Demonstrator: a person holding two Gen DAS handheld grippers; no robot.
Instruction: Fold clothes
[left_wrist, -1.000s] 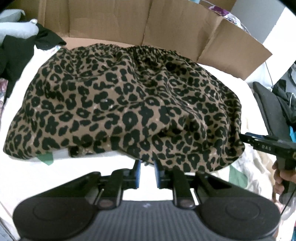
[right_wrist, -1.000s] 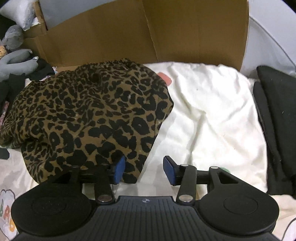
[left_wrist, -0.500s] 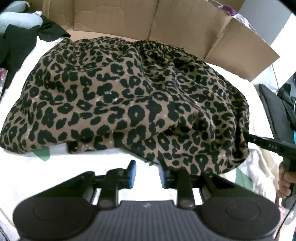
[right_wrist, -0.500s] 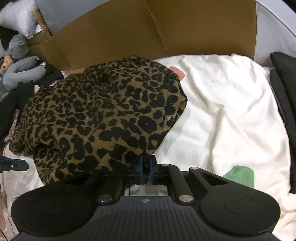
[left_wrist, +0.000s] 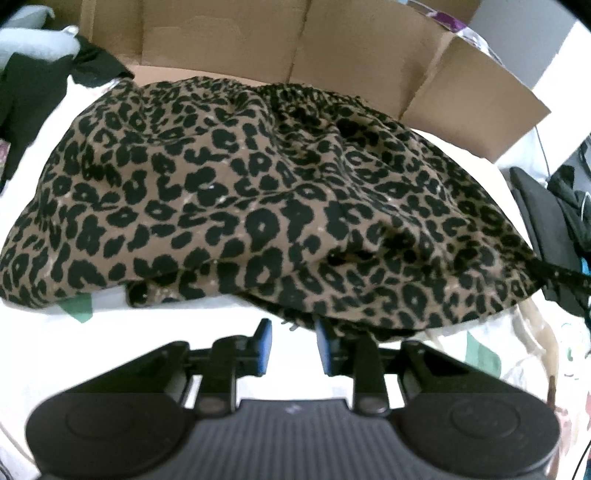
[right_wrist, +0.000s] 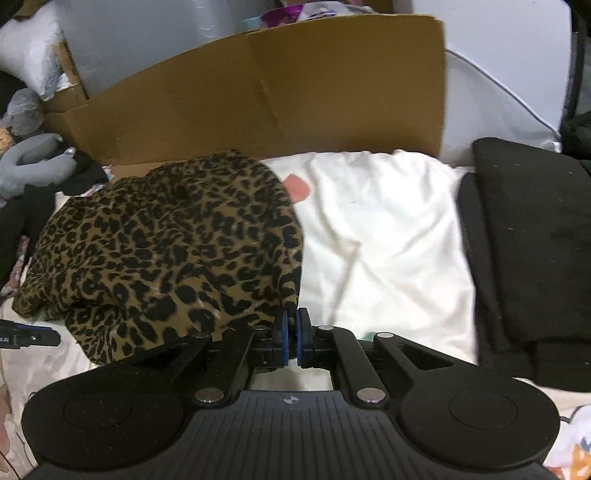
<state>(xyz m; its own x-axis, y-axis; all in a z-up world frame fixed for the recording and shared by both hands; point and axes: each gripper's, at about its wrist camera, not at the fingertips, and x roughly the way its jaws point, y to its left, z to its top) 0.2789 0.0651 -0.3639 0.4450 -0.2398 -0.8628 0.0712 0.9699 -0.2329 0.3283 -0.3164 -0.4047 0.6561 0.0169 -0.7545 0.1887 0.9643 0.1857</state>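
The brown, black-spotted leopard-print fabric garment (left_wrist: 258, 199) lies bunched on the white bed sheet (right_wrist: 380, 236), in front of the flattened brown cardboard box (right_wrist: 295, 92). Right tool (right_wrist: 291, 334): pads together, clamping the garment's corner. Left tool (left_wrist: 291, 345): pads apart, at the garment's near hem.

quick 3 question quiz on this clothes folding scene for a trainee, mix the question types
1. True or false: the right gripper is shut on the leopard-print garment.
2. The left gripper is: A) open B) shut on the garment C) out of view.
3. Fill in: behind the garment stands a brown ____ box.

Key: 1 true; 2 A; 3 cardboard
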